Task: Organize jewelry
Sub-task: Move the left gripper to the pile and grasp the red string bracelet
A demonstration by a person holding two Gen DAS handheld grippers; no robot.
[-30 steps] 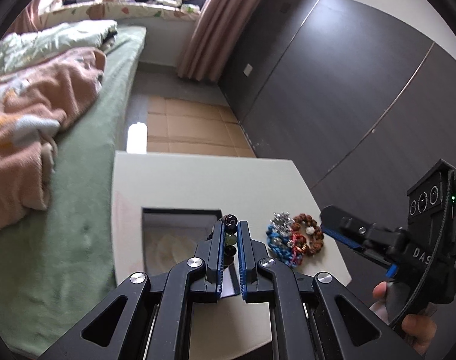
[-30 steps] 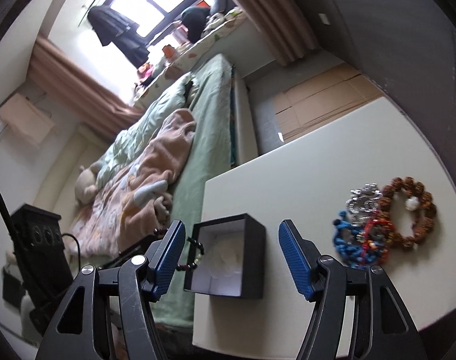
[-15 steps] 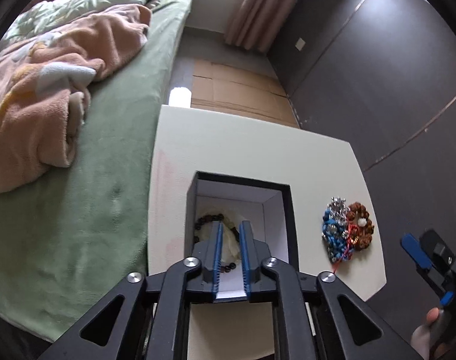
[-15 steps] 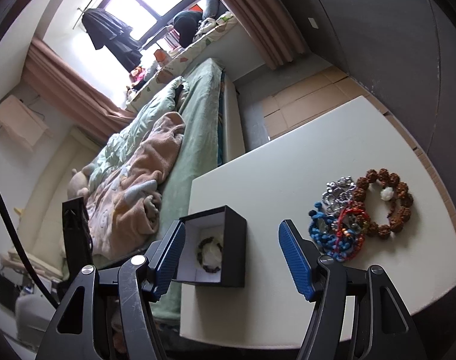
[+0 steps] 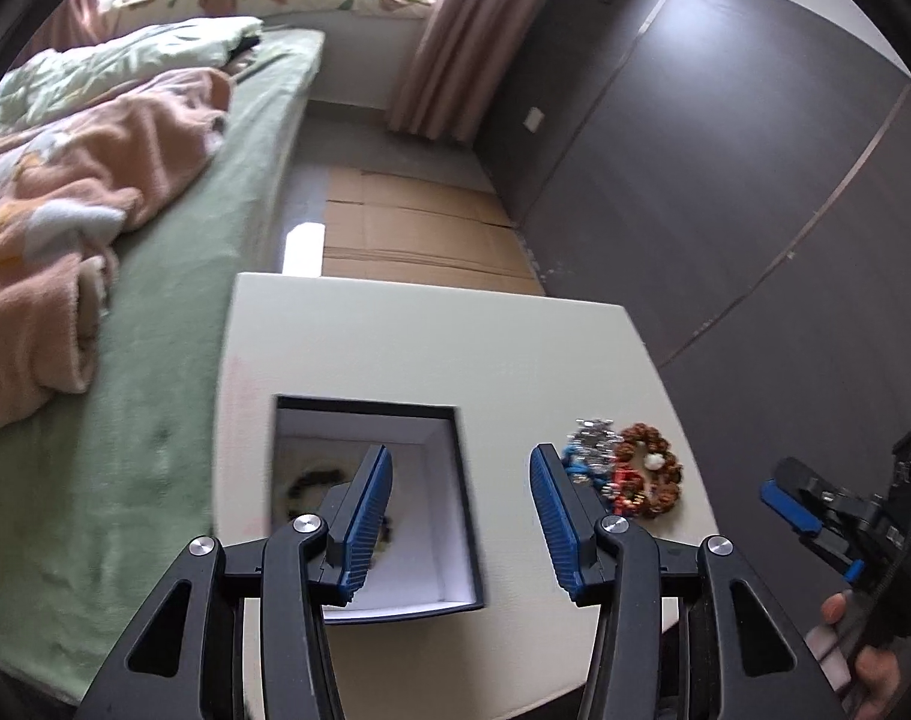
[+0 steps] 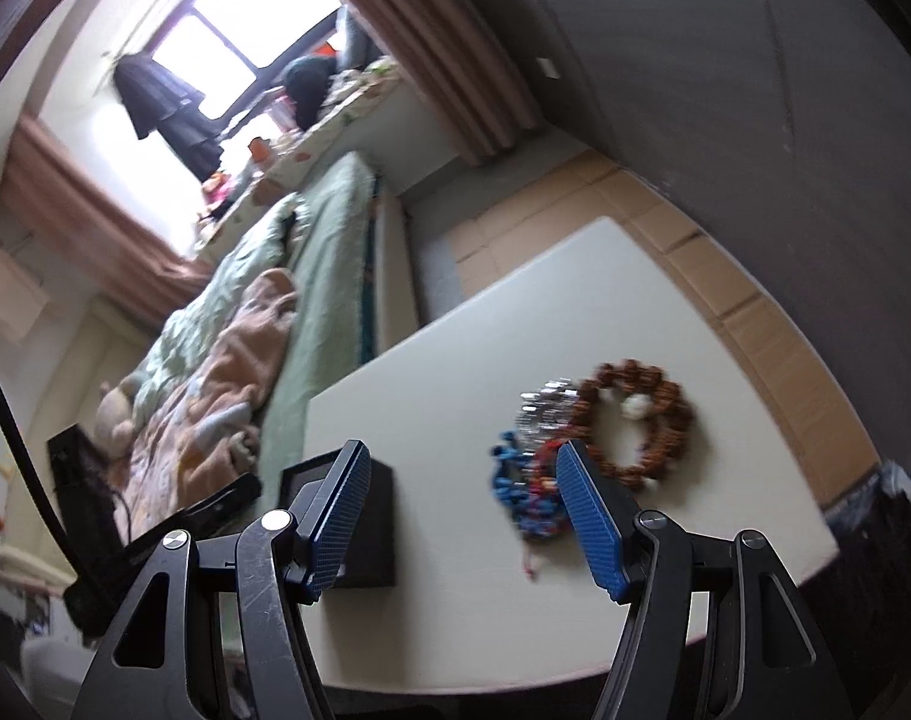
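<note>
Left gripper (image 5: 460, 513), jaws wide apart, above box (image 5: 464, 516) holding bracelet (image 5: 311, 480).

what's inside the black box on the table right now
In the black box, a dark beaded bracelet lies on the white lining. The open left gripper hides part of it; the image is too blurred for bead detail.

The left wrist view looks forward and steeply down along the left claw (image 5: 461, 516) from close above the near edge of the worktop (image 5: 431, 348), with the open box (image 5: 464, 516) directly below and the bed (image 5: 173, 372) at 9 o'clock. The right wrist view looks along the right claw (image 6: 464, 516) from nearer the worktop (image 6: 455, 420), rolled, facing the window (image 6: 215, 42) at 11 o'clock. Both views share the box (image 6: 374, 516), the bracelet pile (image 5: 626, 474) (image 6: 593, 444) and the bed (image 6: 311, 276).
</note>
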